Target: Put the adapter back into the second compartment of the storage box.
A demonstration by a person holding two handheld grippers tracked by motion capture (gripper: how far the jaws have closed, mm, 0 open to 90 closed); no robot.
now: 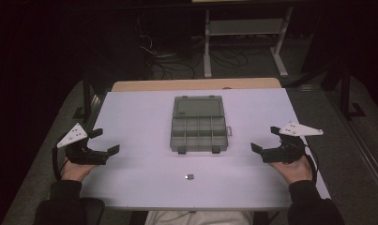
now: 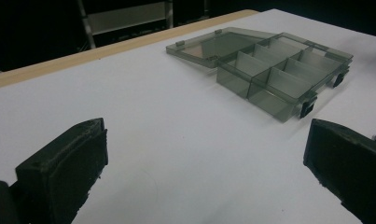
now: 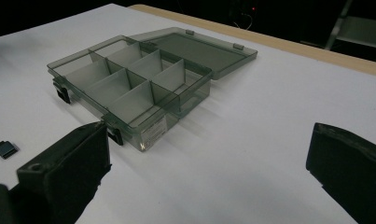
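High view: the box [image 1: 199, 124] lies open mid-desk [image 1: 139, 117], lid flat behind it. A small chip [image 1: 189, 176] sits just in front of the box. Left claw [image 1: 106, 141] and right claw [image 1: 264, 138] flank the box, well apart from it, both released.

Left gripper view: the box [image 2: 274, 70] lies ahead of wide, empty jaws.

Right gripper view: the box [image 3: 139, 79] lies ahead, the chip [image 3: 5, 149] beside its front corner, jaws wide and empty.

Small part [image 1: 189, 176] before open organizer box [image 1: 198, 124]
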